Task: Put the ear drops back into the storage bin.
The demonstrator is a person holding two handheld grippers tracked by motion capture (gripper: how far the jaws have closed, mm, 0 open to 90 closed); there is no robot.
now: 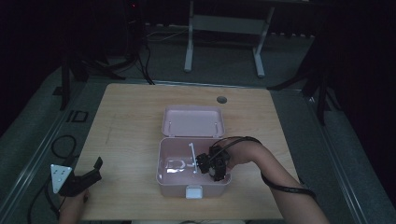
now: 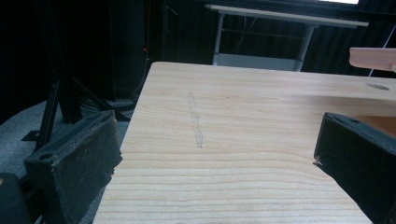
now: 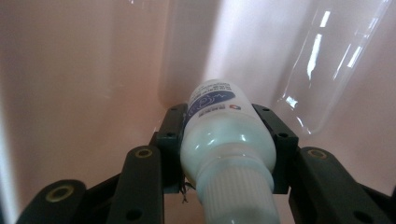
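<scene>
While lowered inside the pink box (image 1: 161, 161) at the near middle of the tabletop (image 1: 130, 121), right gripper (image 1: 212, 167) with jaws pinching a white bottle (image 3: 224, 140) by its sides, ribbed cap toward the camera, labelled end toward the box's pink wall. Lid (image 1: 193, 121) open, lying flat on the far side. Clear plastic item (image 3: 322, 65) just right of the bottle. Left gripper (image 1: 91, 171) at the near left edge, well apart from the box, jaws spread, nothing between.
</scene>
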